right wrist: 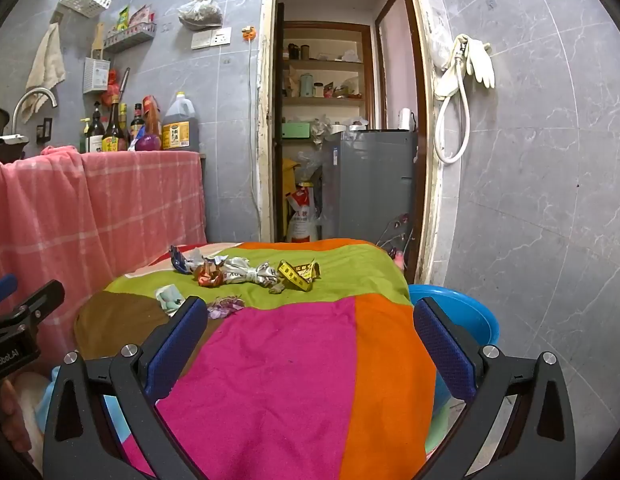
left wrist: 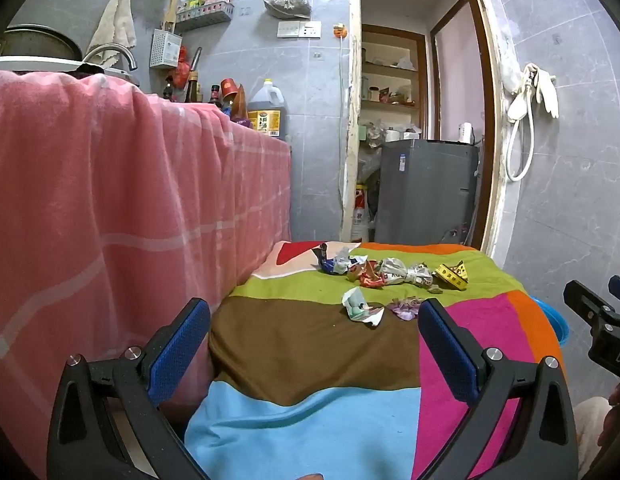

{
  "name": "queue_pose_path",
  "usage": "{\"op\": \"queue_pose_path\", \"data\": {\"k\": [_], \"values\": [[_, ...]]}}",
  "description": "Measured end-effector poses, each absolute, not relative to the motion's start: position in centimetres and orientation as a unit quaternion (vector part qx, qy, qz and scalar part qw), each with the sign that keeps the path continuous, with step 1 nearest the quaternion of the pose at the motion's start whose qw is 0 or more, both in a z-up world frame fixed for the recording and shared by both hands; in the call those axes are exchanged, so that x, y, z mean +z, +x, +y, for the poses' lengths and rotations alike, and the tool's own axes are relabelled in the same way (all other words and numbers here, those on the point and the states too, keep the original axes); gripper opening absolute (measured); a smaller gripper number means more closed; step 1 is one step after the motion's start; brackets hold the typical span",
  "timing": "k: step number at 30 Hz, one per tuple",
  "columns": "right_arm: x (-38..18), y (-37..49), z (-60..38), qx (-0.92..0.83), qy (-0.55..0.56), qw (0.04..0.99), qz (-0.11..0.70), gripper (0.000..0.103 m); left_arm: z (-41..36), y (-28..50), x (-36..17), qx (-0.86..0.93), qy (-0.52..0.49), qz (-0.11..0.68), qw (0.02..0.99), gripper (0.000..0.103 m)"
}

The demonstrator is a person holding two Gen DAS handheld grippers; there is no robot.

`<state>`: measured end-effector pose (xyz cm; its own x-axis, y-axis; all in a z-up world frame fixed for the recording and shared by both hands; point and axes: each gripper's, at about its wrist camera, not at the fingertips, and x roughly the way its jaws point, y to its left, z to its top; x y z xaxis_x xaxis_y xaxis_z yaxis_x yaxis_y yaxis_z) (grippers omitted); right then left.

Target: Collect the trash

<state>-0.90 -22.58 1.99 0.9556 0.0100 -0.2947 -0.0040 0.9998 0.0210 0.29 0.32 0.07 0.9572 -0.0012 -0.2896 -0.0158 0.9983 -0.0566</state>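
While nothing had yet been picked up, the left gripper point(left wrist: 314, 344) and the right gripper point(right wrist: 310, 344) were both held with their blue-padded fingers spread wide and empty, aimed slightly downward over a striped cloth point(right wrist: 286, 360) of blue, brown, pink, orange and green.

The trash point(right wrist: 246, 272) was seen lying on the green stripe of that cloth, at its far end, well beyond both grippers. It was judged to be light, soft and crushable, so a gentle pinch across the bulk of each crumpled piece was thought enough; thin, flat edges were likely to slip from the pads.

A twisted newspaper wad point(right wrist: 250, 273) was placed in the middle of the row, with an orange foil wrapper point(right wrist: 209, 274) touching it on one side and a yellow printed wrapper point(right wrist: 300, 274) on the other. Nearer on the cloth, a white torn card point(left wrist: 360, 308) and a small purple wrapper point(left wrist: 406, 306) were laid.

A blue basin point(right wrist: 466, 316) was seen just beside the cloth's orange edge, and was judged a likely place for the trash.
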Motion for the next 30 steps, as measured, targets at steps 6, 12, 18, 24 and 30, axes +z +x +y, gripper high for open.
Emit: {"op": "queue_pose_path", "data": {"k": [6,12,18,24,30], "values": [[1.98,-0.89,-22.54,0.004,0.011,0.989,0.150,0.103,0.29,-0.23,0.22,0.005,-0.026,0.144,0.989,0.102],[1.94,-0.86,-22.49,0.004,0.011,0.989,0.150,0.103,0.61,-0.35,0.41,0.004,-0.025,0.142,0.990,0.102],[1.98,-0.89,-22.50,0.004,0.011,0.989,0.150,0.103,0.48,0.02,0.17,0.003,-0.026,0.144,0.989,0.102],[1.99,-0.92,-22.50,0.004,0.011,0.989,0.150,0.103,0.46,-0.14,0.29,0.004,-0.023,0.142,0.990,0.102],[1.94,-0.95,-22.46,0.004,0.011,0.989,0.150,0.103,0.77,-0.12,0.40,0.003,-0.024,0.143,0.989,0.102]]}}
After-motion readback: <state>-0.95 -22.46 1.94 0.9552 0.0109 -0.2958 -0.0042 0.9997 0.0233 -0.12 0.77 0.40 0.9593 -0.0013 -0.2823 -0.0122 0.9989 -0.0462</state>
